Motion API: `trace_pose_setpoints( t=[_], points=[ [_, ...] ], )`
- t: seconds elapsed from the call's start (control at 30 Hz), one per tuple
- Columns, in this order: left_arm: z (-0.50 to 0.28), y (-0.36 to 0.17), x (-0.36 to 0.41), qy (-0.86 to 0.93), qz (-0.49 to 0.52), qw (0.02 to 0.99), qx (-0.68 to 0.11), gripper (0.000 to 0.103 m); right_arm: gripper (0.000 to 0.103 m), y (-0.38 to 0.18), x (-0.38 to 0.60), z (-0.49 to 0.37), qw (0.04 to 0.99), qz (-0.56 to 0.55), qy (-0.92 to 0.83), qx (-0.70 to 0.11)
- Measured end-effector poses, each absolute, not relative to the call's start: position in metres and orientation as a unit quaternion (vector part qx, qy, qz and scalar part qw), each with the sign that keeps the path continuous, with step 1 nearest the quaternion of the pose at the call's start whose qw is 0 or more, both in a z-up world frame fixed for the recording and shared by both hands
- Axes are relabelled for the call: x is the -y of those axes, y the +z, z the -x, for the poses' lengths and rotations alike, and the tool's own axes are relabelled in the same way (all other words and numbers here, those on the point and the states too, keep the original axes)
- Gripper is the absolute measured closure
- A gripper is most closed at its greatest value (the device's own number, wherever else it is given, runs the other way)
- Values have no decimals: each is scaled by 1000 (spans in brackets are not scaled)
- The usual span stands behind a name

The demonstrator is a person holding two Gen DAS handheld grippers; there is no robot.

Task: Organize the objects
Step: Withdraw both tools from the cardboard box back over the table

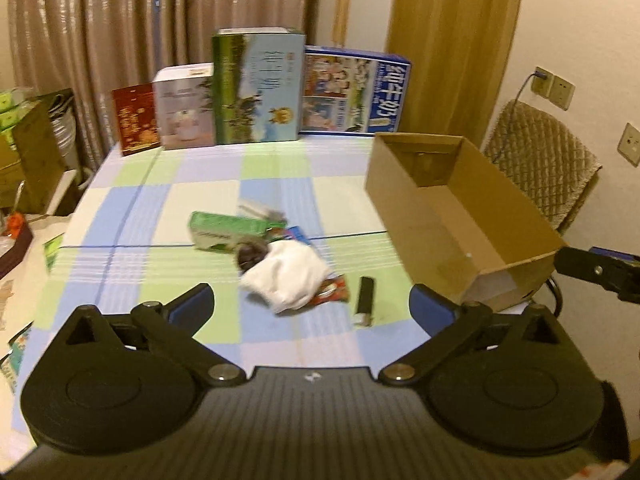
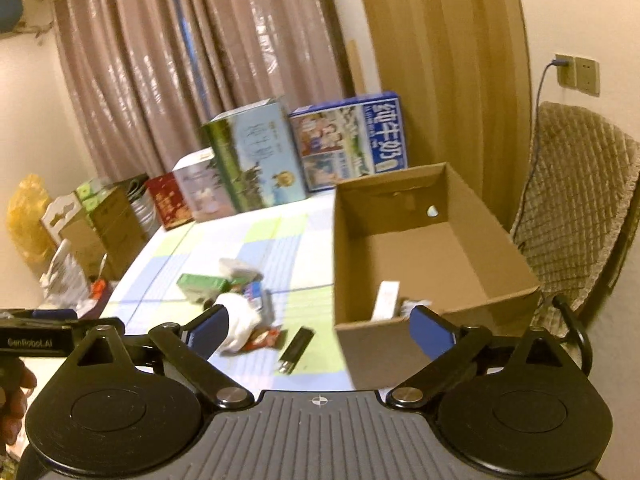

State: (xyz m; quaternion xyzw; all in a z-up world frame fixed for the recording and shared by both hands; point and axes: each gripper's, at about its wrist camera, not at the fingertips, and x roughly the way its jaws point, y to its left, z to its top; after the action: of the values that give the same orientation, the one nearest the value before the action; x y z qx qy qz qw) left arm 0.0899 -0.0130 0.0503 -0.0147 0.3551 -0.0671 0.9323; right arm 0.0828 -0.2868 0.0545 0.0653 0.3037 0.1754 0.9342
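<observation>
Looking along your left tool (image 1: 312,300), you have the loose pile straight ahead and slightly below, with both blue pads spread wide and nothing between them. Your right tool (image 2: 316,324) stands just as wide and just as empty, its right pad in front of the near wall of the cardboard box (image 2: 400,344).

The pile sits on the checked cloth of the worktop (image 1: 160,208), left of the box. Nearest you lies the black lighter (image 1: 364,298), a slim hard bar whose long axis runs almost directly away from your left tool, metal end toward you. To pinch it across its narrow width, I judge that your pads already line up well. Just left of it, a soft white cloth bundle (image 1: 288,276) slumps over a crinkly red wrapper (image 1: 334,292), touching it. Behind them lies a green carton (image 1: 224,232), rigid and flat-sided, long axis across your view.

The box is open-topped, plain corrugated board, with a white stick-like item (image 2: 386,298) already leaning inside by its near wall. Your left tool appears nearer the pile; your right is nearer the box.
</observation>
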Motion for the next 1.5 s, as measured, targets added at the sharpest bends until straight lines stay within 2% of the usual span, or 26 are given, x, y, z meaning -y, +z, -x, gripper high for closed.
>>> trace_pose_setpoints(
  t=[0.47,1.5],
  points=[
    [-64,43,-36,-30,31,932,-359,1,6,36,243,-62,921,-42,209,-326],
    [-88,13,-53,-39,20,927,-373,1,6,-7,208,-82,910,-13,223,-349]
  ],
)
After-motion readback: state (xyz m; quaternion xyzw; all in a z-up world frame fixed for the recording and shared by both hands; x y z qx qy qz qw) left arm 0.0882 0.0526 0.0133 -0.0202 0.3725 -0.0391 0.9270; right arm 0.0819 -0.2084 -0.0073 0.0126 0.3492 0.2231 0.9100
